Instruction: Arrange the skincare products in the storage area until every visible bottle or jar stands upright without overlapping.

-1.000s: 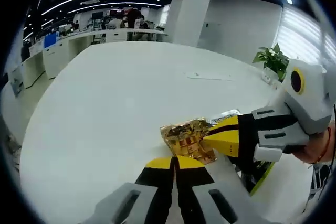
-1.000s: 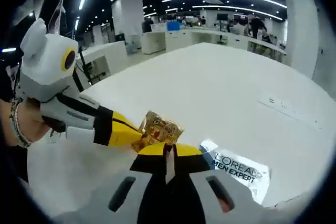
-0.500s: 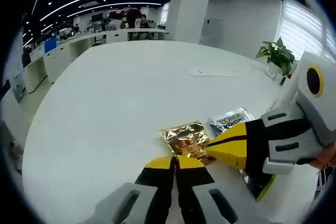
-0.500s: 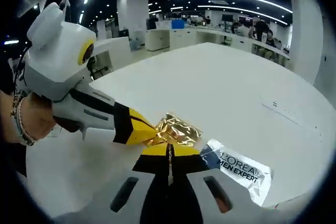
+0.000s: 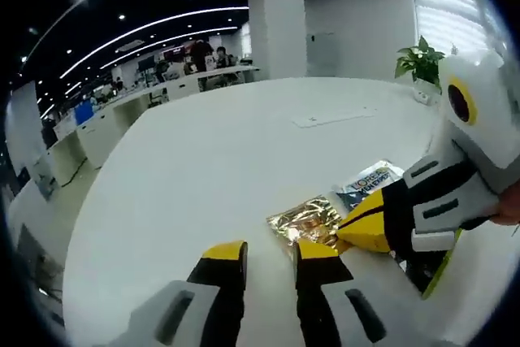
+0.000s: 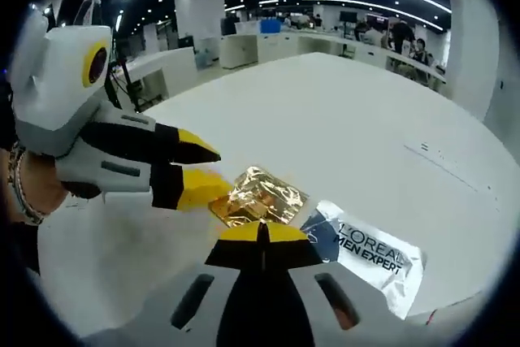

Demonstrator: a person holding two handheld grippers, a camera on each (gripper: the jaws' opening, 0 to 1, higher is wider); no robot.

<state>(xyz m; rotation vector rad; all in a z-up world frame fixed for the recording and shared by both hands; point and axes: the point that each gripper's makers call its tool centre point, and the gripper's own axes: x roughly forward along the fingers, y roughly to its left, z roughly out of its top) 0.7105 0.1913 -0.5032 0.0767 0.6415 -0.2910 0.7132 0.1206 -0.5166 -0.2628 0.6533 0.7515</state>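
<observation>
Right gripper (image 6: 260, 229) is clamped on the near edge of a crinkled gold foil sachet (image 6: 258, 197) lying flat on the white table (image 6: 357, 119). Left gripper (image 5: 270, 251) is released, jaws parted just beside the sachet. A silver sachet (image 6: 366, 253) printed "L'OREAL MEN EXPERT" touches the gold one. Beyond, bare tabletop extends to the far edge

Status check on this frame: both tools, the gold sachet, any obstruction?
Left tool open, off the gold sachet. Right tool shut on its edge. L'Oreal sachet flat alongside, touching. No bottles or jars seen.
</observation>
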